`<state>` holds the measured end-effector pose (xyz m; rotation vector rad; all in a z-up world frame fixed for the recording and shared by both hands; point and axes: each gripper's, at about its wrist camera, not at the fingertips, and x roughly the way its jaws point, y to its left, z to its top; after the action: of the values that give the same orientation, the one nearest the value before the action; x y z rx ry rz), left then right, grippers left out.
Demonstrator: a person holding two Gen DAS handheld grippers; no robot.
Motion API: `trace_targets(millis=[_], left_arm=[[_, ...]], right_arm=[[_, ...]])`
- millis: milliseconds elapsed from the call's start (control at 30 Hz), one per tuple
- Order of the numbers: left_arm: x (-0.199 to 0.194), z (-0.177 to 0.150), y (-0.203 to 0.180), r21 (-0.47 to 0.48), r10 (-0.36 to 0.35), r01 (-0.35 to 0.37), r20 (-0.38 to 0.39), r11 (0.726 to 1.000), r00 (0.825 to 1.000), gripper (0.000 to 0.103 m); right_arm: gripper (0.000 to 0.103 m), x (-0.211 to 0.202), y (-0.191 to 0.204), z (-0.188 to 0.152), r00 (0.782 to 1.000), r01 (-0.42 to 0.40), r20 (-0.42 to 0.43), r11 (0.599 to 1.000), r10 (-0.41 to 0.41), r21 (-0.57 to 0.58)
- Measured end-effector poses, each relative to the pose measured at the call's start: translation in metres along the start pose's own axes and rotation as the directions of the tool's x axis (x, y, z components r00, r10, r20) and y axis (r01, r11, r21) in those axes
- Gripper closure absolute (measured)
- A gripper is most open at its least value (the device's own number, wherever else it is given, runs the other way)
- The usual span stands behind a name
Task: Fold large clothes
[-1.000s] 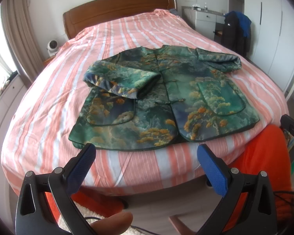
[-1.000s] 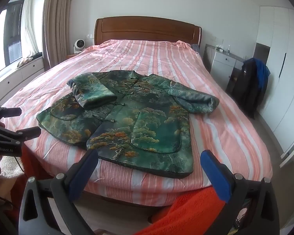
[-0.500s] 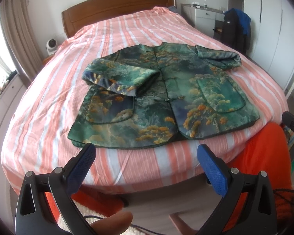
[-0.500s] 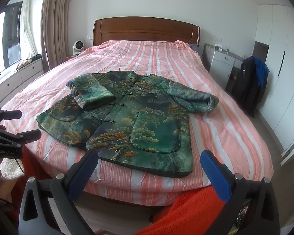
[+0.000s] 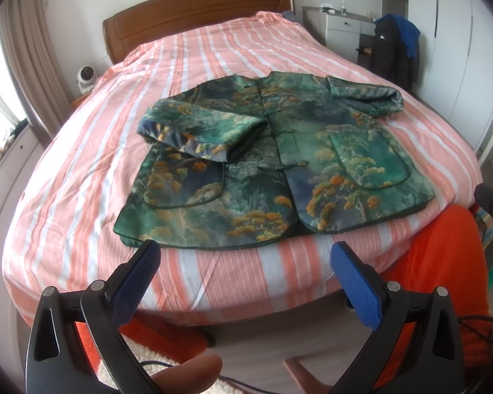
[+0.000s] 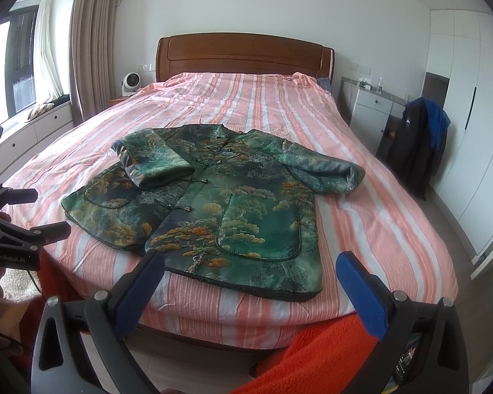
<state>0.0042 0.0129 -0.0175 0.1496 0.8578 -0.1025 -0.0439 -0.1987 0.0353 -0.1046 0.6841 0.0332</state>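
Observation:
A green patterned jacket lies flat, front up, on the pink striped bed; it also shows in the right wrist view. Its left sleeve is folded across the chest. Its right sleeve lies out to the side, bent back. My left gripper is open and empty, just short of the jacket's hem at the foot of the bed. My right gripper is open and empty, near the hem's right part.
A wooden headboard stands at the far end. A white nightstand and a chair with dark clothes stand right of the bed. A small fan stands at the left. The person's orange clothing is below the grippers.
Both grippers have risen slightly and tilted, so the jacket sits a little lower and nearer in both views. The jacket has not moved. Both grippers stay open.

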Motion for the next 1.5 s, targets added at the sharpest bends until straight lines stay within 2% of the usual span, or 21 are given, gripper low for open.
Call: trace_targets(millis=[567, 900, 1033, 1333, 1500], left_arm=[[0.000, -0.002, -0.001, 0.002, -0.004, 0.004, -0.001, 1.000, 1.000, 0.000], [-0.004, -0.005, -0.004, -0.009, -0.061, 0.061, 0.024, 0.998, 0.998, 0.000], [-0.002, -0.001, -0.006, 0.005, -0.060, 0.060, 0.002, 0.998, 0.998, 0.000], [-0.011, 0.002, -0.014, 0.050, -0.062, 0.061, 0.036, 0.997, 0.997, 0.000], [-0.010, 0.004, -0.016, 0.058, -0.064, 0.062, 0.031, 0.996, 0.997, 0.000]], right_arm=[[0.000, -0.001, 0.000, 0.001, 1.000, 0.000, 0.000, 1.000, 0.000, 0.002], [0.000, -0.003, 0.004, 0.002, 1.000, -0.003, 0.006, 1.000, 0.003, -0.024], [0.000, -0.004, 0.006, 0.000, 1.000, -0.007, 0.004, 0.999, 0.007, -0.039], [0.000, -0.003, 0.004, -0.001, 1.000, -0.001, 0.015, 1.000, 0.001, -0.025], [0.000, -0.004, 0.002, -0.002, 1.000, -0.001, 0.017, 1.000, 0.002, -0.025]])
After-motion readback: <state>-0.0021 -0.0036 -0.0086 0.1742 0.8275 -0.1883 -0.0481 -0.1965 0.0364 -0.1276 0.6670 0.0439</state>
